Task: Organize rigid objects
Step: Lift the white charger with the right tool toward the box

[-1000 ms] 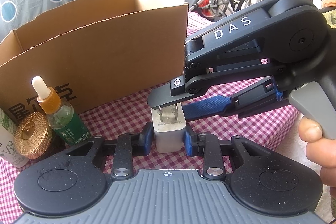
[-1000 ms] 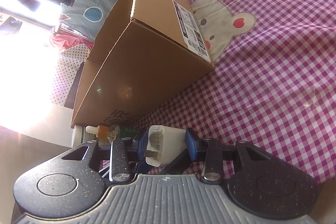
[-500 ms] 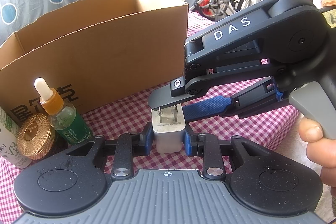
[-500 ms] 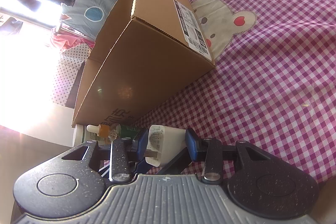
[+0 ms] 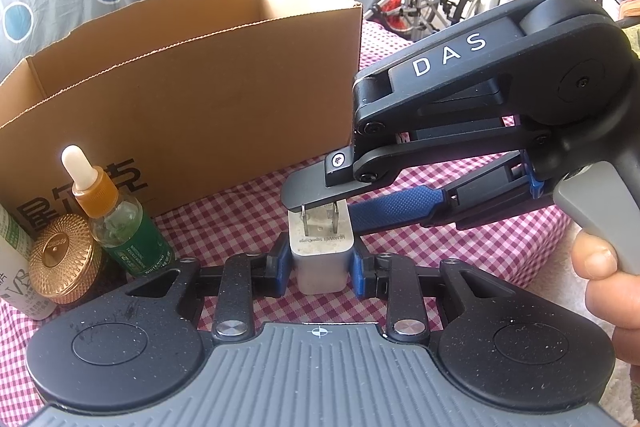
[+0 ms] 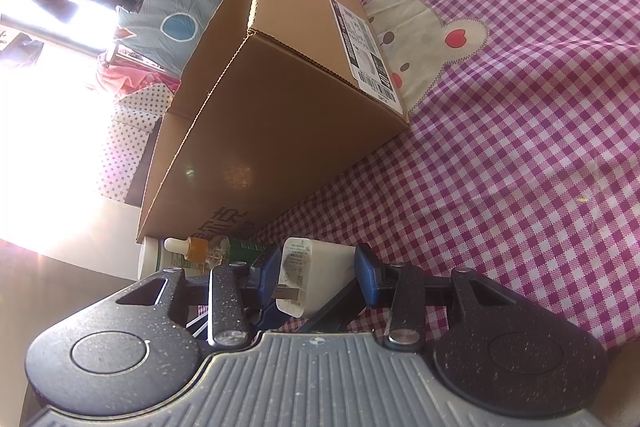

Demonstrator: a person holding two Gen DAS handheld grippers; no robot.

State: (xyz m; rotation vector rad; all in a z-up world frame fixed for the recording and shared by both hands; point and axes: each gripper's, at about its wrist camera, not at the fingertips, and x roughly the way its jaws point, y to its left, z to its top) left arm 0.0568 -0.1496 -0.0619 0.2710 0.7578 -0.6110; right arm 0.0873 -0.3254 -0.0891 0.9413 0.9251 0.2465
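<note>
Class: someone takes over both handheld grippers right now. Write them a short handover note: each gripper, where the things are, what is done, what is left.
Left gripper: shut on the white charger, prongs pointing up.
Right gripper: its fingers bracket the same charger, one over the prongs; contact on the other side is unclear.
Charger: just above the checked cloth, in front of the open cardboard box.
Dropper bottle, gold lid and a white bottle stand left of the charger, outside the box.
Done: charger gripped.
Left: probably charger into the box, then the rest.
</note>
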